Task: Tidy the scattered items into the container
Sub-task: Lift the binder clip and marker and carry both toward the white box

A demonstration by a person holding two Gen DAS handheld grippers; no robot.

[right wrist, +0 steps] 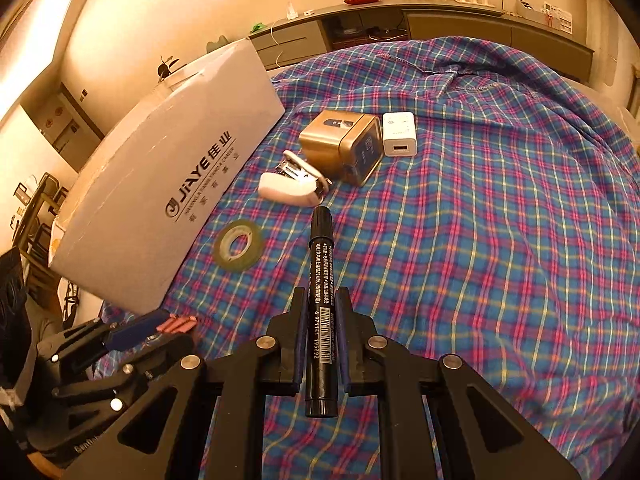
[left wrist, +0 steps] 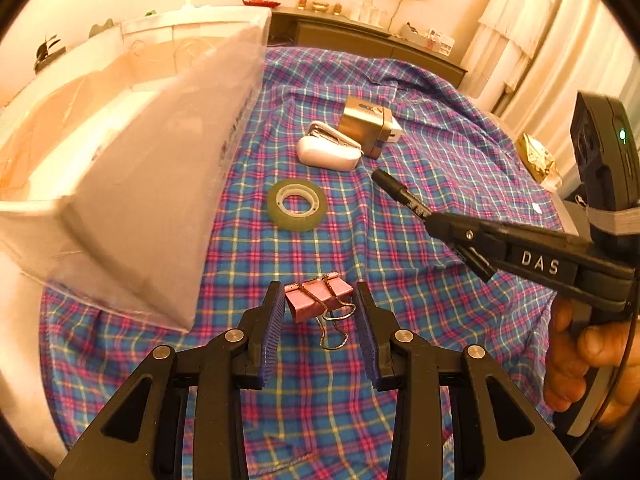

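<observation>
The left gripper (left wrist: 320, 300) sits low over the plaid cloth (left wrist: 420, 288), its fingers spread moderately wide on either side of the pink binder clip (left wrist: 318, 298). The clip lies on the cloth between the blue pads (left wrist: 272, 320); whether the pads touch it is not clear. The white box (left wrist: 132, 184) stands at ten o'clock of that gripper, just beside it.

The right gripper (right wrist: 322, 316) is held level above the cloth by a hand (left wrist: 580, 360) visible at four o'clock in the left wrist view. Its fingers are closed on the black marker (right wrist: 320, 300), which runs along them and points to twelve o'clock, capped end forward.

Ahead of the marker tip, the tape roll (right wrist: 239, 245) lies at eleven o'clock, the white stapler (right wrist: 292, 188) just beyond, then the gold tin (right wrist: 340, 148) touching the white charger (right wrist: 399, 134) at one o'clock.
</observation>
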